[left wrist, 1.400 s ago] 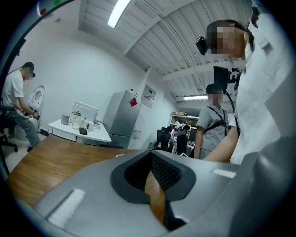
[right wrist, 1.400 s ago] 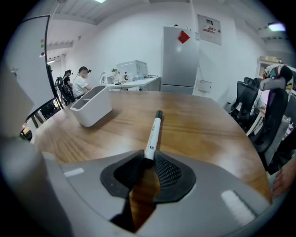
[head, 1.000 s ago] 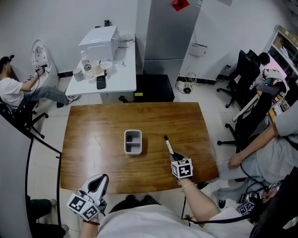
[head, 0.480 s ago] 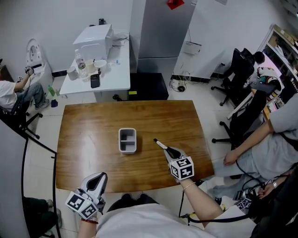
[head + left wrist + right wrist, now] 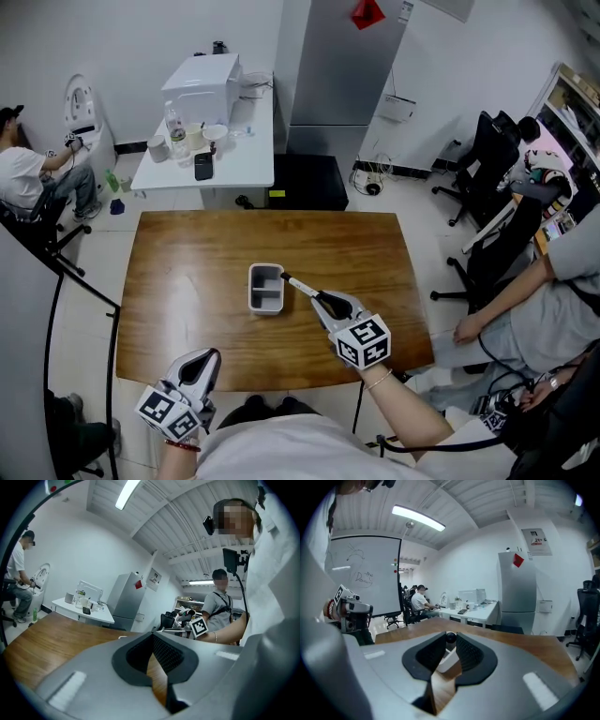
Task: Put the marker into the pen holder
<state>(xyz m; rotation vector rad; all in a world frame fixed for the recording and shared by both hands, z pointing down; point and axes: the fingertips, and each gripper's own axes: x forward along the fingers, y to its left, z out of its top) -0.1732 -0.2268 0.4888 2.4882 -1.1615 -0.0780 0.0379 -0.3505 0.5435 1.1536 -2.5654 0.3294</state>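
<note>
My right gripper (image 5: 323, 304) is shut on a white marker (image 5: 299, 287) with a black cap, held in the air over the brown table (image 5: 197, 272). The marker's black tip points up-left and reaches the right rim of the grey two-compartment pen holder (image 5: 266, 287) at the table's middle. In the right gripper view the marker (image 5: 449, 658) lies clamped between the two dark pads, black end forward. My left gripper (image 5: 194, 369) hovers at the table's near edge, lower left. In the left gripper view its jaws (image 5: 153, 658) stand almost together with nothing between them.
A white side table (image 5: 211, 150) with a bottle, cups and a white box stands beyond the far edge. A grey cabinet (image 5: 342, 75) is behind it. People sit at the far left and at the right, with office chairs (image 5: 487, 150) on the right.
My right gripper has lifted the marker off the table and carried it up-left, from right of the pen holder to its right rim. The left gripper has stayed put.
</note>
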